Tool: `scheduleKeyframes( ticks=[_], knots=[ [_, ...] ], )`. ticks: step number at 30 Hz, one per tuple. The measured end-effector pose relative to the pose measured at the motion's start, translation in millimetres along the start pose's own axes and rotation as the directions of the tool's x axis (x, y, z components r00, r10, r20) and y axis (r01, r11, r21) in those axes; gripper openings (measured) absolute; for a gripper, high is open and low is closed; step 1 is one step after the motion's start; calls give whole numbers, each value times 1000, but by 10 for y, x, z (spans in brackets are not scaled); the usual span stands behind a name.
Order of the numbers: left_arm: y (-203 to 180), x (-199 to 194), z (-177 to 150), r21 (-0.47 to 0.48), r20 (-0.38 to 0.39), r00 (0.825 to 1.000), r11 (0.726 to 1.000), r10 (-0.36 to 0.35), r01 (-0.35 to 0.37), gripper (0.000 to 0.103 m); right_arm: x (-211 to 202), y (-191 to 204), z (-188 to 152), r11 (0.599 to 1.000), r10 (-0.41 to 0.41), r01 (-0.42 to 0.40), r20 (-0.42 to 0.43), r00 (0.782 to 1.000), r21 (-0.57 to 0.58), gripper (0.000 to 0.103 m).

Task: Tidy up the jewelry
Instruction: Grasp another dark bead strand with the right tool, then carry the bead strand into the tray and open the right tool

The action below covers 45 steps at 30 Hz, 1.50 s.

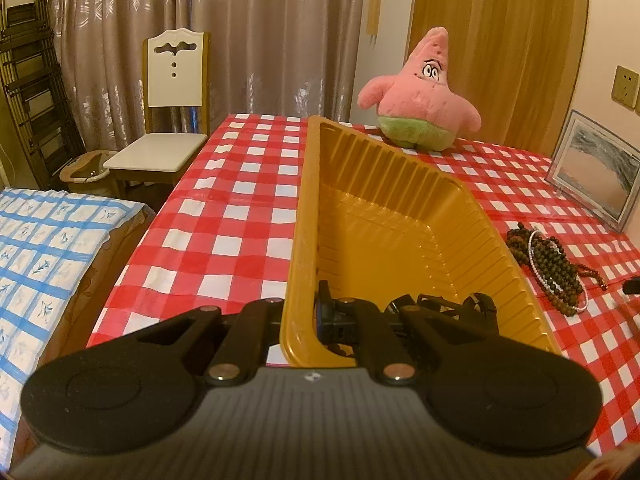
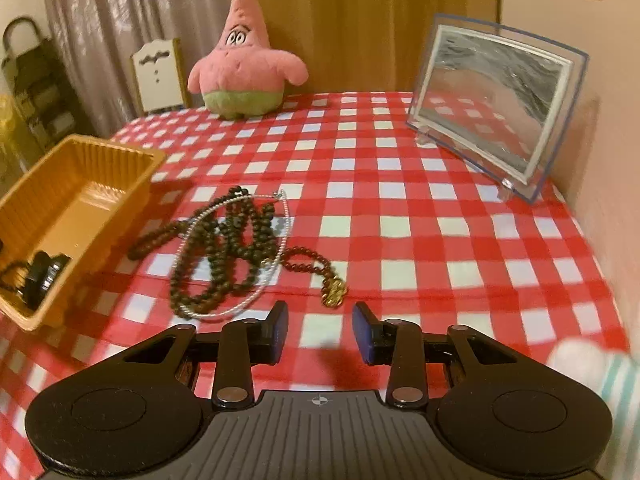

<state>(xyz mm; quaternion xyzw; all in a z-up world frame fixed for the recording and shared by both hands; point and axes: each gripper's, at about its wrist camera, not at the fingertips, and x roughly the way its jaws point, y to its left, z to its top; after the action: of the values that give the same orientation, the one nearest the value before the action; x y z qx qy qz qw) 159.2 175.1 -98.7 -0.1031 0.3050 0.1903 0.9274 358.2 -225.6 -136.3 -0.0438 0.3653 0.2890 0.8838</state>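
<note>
The left gripper (image 1: 304,320) pinches the near wall of the yellow tray (image 1: 400,216). The right gripper (image 2: 320,336) hovers spread just before the bead necklaces (image 2: 228,248), which lie on the table (image 2: 440,216) beside the tray.

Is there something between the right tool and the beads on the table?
Nothing visible. The right tool is open, and only bare checkered tablecloth lies between it and the bead necklaces. The gold pendant is nearest.
</note>
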Motion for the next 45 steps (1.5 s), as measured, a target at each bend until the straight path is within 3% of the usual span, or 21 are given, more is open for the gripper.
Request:
scheduleKeyframes(
  ticks=[15,18,20,22,30,36,45],
  knots=[
    [14,35,8,3,-12,1000,1000,11,-11,4,670,-55,275,988,2,-15,-84,996,-155,24],
    [12,34,8,4,-11,1000,1000,10,-10,4,702,-45,291,985,5,-19,-82,997,-171,17],
    [15,34,7,4,-11,1000,1000,10,-10,4,708,-21,296,981,3,-19,-84,996,-191,5],
    [16,33,6,4,-11,1000,1000,9,-9,4,700,9,295,978,0,-18,-84,996,-210,5],
    [8,47,16,7,-9,1000,1000,6,-6,4,259,32,400,994,73,-72,21,997,-78,5],
    [1,56,36,11,-8,1000,1000,0,0,4,-200,94,534,990,138,-141,117,984,22,5],
    [-6,45,38,12,-5,1000,1000,-5,5,4,-609,420,694,977,202,-210,136,970,45,5]
  ],
)
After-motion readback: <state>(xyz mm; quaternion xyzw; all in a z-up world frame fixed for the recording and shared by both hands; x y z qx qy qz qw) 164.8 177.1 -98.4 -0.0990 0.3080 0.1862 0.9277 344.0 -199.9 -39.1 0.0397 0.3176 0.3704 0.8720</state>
